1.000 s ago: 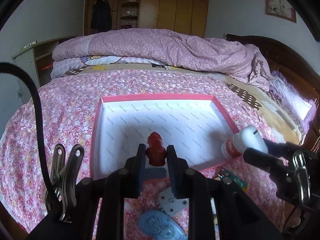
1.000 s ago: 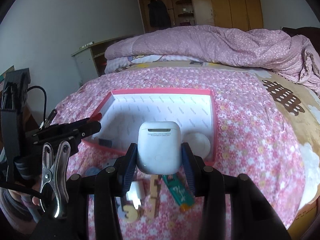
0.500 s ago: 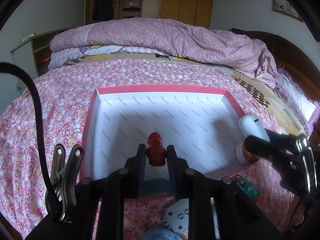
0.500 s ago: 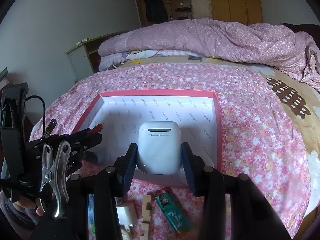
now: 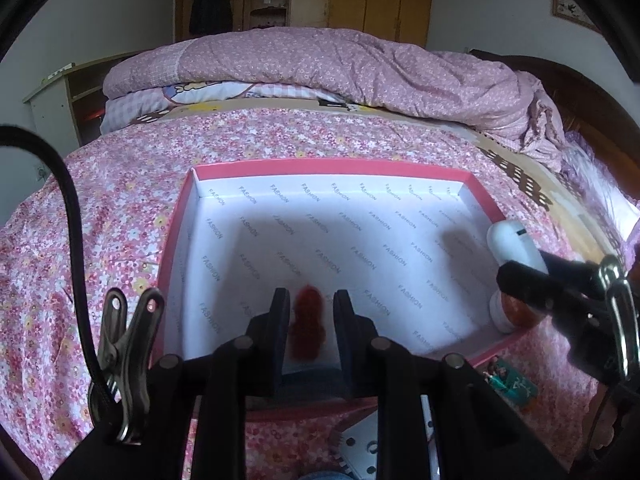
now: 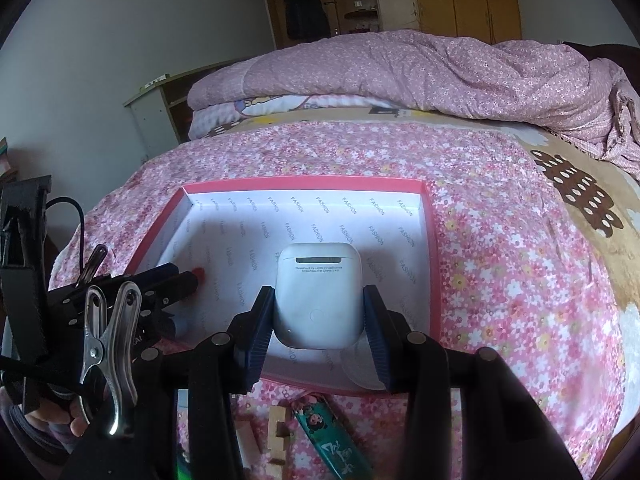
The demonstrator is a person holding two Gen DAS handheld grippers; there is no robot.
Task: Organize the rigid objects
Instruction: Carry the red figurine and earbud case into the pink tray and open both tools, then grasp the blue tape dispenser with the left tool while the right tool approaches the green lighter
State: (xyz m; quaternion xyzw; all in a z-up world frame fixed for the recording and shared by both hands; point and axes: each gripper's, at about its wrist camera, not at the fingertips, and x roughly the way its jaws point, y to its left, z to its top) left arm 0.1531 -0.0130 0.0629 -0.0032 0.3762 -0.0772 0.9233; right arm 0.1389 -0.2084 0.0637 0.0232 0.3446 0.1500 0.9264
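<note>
Left gripper (image 5: 308, 320): we log jaws opening, blurred red figurine (image 5: 307, 326) between them, low over the pink box (image 5: 332, 167), near edge. Right gripper (image 6: 319, 322): we log it clamped on white earbud case (image 6: 318, 296), over box's near right.

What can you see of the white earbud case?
The white earbud case is a glossy, rounded plastic shell with small grey print and a slot near its top and a round button low on the face. It is held upright between the right gripper's blue pads, lid shut, above the pink-rimmed box's white floor. In the left wrist view it shows at the box's right edge.
</note>
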